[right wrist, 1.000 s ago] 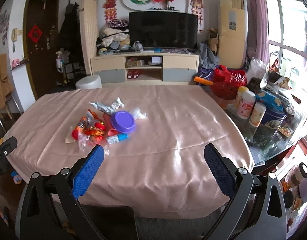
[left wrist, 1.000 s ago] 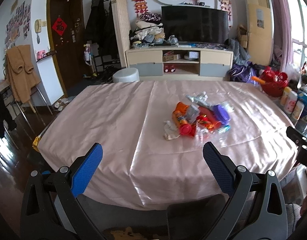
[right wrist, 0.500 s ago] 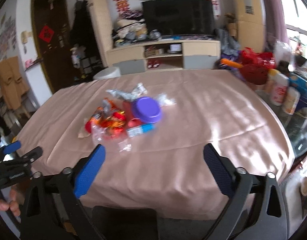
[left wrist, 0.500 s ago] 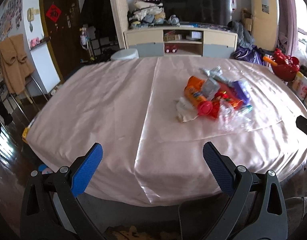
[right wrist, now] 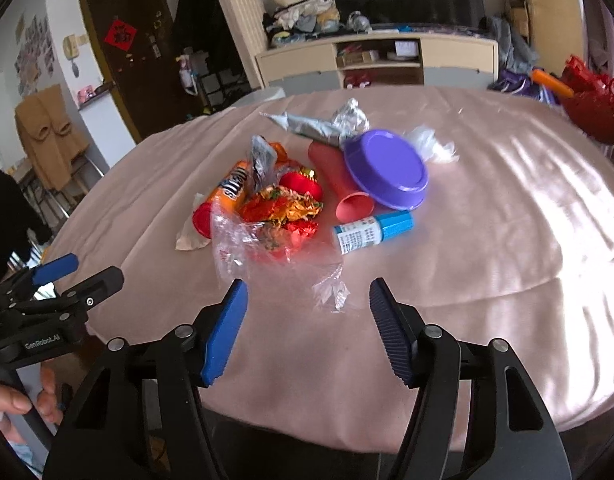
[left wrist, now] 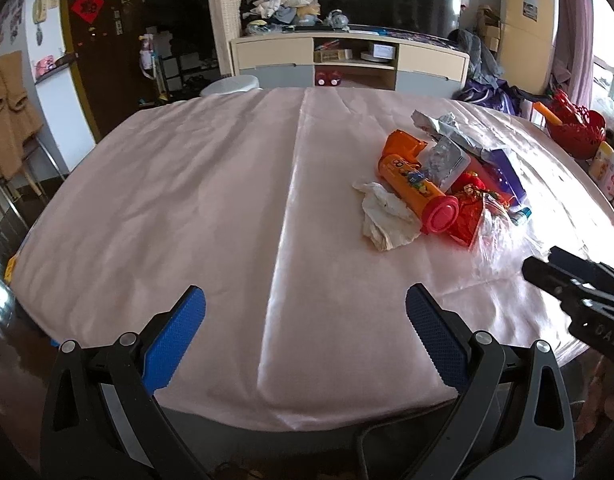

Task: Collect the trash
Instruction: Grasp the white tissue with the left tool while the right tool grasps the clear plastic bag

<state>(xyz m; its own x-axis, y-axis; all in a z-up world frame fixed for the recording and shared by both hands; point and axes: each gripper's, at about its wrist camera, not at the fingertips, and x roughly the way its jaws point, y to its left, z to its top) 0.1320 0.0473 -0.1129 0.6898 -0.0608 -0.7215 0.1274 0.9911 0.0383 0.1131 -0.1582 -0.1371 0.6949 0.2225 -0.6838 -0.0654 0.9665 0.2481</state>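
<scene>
Trash pile (right wrist: pixel 307 196) sits toward the right half of the table (left wrist: pixel 187 200), short of the near edge; nothing collected yet. Right gripper (right wrist: pixel 307 330) spread wide, empty, just short of the clear plastic wrap (right wrist: pixel 267 256) at the pile's near side. Left gripper (left wrist: pixel 303 340) also released, empty, over bare cloth, well apart from the pile.

Risks: wrap is thin and may slip through the fingers or drag the foil candy wrappers (right wrist: pixel 283 210) along. Orange tube (left wrist: pixel 417 188) and glue stick (right wrist: pixel 373 232), probably round, could roll off. Satin cloth may bunch if pinched.
</scene>
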